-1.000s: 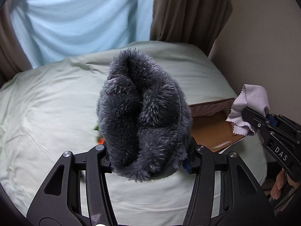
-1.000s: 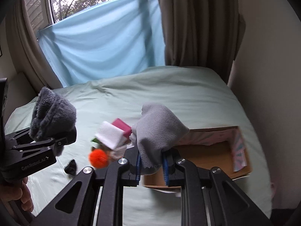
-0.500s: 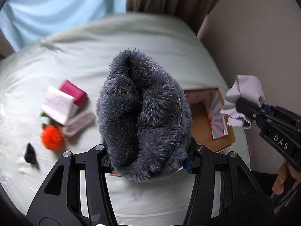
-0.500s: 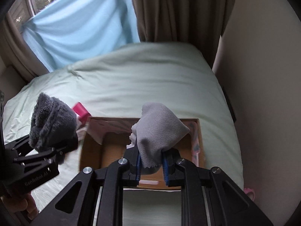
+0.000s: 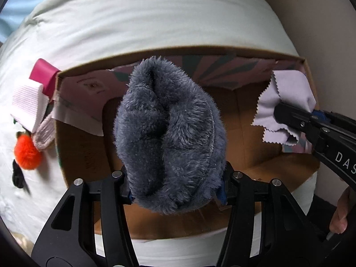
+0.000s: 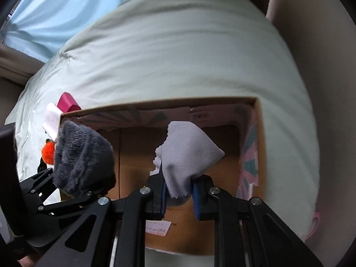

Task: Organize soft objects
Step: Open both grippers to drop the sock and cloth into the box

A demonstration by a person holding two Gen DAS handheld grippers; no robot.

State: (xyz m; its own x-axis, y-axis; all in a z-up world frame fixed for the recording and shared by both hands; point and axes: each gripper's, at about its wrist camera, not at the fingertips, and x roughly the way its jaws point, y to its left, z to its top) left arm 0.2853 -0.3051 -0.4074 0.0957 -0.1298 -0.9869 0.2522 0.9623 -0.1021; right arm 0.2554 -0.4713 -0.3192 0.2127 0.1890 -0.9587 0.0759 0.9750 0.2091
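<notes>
Fluffy dark-grey plush, that is what my left gripper (image 5: 176, 191) holds: a fuzzy grey bundle (image 5: 169, 133), maybe a sock or soft pouch, I cannot tell which. It hangs over the open cardboard box (image 5: 242, 120), w/ the pads pressing its lower end from both sides. I judge it very light and fully soft, it squashes under the pads and will not break; the fur gives good friction, so slipping is not probable. Best place to hold is where I hold now, at the thick rolled base, not at the loose top. Its long axis runs away from my fingers, in line w/ the gripper, and the folded, creased end points toward the box floor. My right gripper (image 6: 178, 197) is closed on a thin lilac-grey cloth (image 6: 189, 155) w/ zigzag cut edges, also over the box, nearer its right wall. This cloth is light and limp, smooth like microfibre, so I think it can slide out if pinched by one corner only; it is gathered in a bunch between the pads, and its free peak points into the box. Just left of the box, on the pale green bedding (image 5: 155, 22), lie other soft things: a pink-white folded piece (image 5: 27, 104), an orange pom-pom (image 5: 26, 153) etc.
</notes>
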